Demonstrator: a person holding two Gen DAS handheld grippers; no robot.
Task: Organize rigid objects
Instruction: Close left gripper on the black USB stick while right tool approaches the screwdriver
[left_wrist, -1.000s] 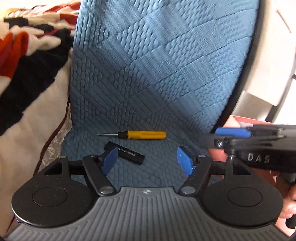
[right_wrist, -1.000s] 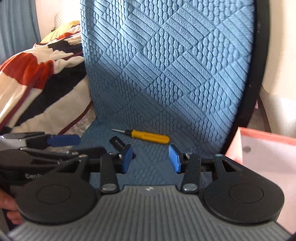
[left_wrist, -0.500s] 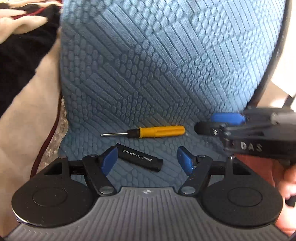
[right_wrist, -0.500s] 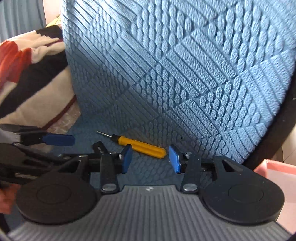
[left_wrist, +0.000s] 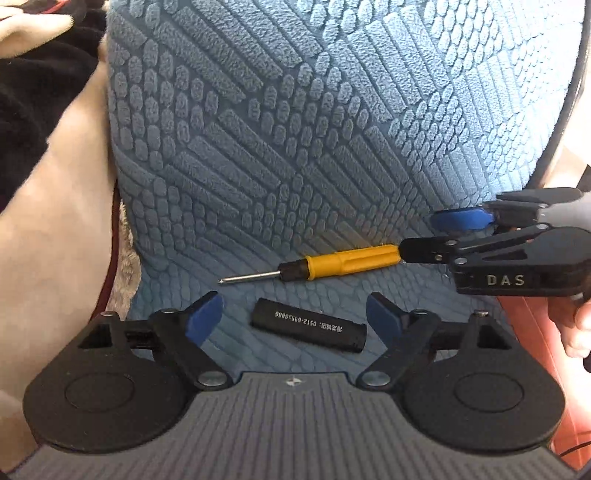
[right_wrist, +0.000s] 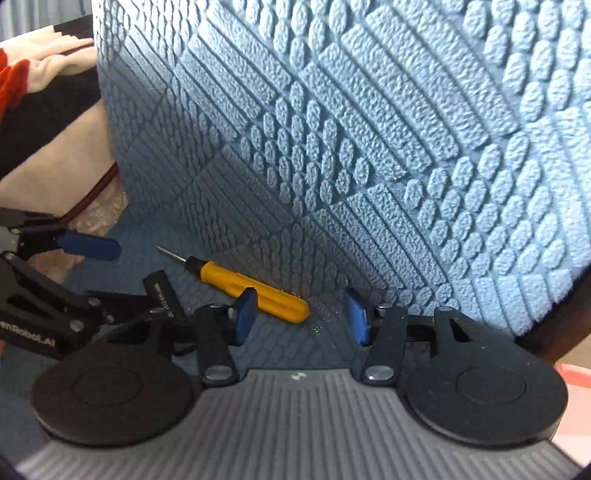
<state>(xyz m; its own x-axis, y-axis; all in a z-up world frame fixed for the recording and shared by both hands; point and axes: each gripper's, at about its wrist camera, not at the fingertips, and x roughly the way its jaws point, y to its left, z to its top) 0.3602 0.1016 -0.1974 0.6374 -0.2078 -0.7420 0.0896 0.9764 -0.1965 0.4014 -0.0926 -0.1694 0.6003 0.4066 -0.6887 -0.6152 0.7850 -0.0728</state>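
Note:
A yellow-handled screwdriver (left_wrist: 332, 260) lies on the blue textured chair seat (left_wrist: 240, 288), tip pointing left. A black cylinder with white print (left_wrist: 308, 329) lies just in front of it. My left gripper (left_wrist: 293, 317) is open, its jaws on either side of the black cylinder, not touching it. My right gripper (right_wrist: 301, 314) is open, with the butt end of the screwdriver (right_wrist: 251, 288) between its jaws. The right gripper shows in the left wrist view (left_wrist: 436, 236) at the handle's end. The black cylinder (right_wrist: 162, 291) is partly hidden in the right wrist view.
The blue textured chair back (left_wrist: 332, 110) rises steeply right behind the objects. A beige, black and red blanket (left_wrist: 48, 147) lies to the left. A pink box (left_wrist: 532, 332) sits at the right. The left gripper shows in the right wrist view (right_wrist: 74, 273).
Both grippers have moved forward and down toward the seat. The left now straddles the black cylinder; the right has come up to the screwdriver's handle end. Both stay open.

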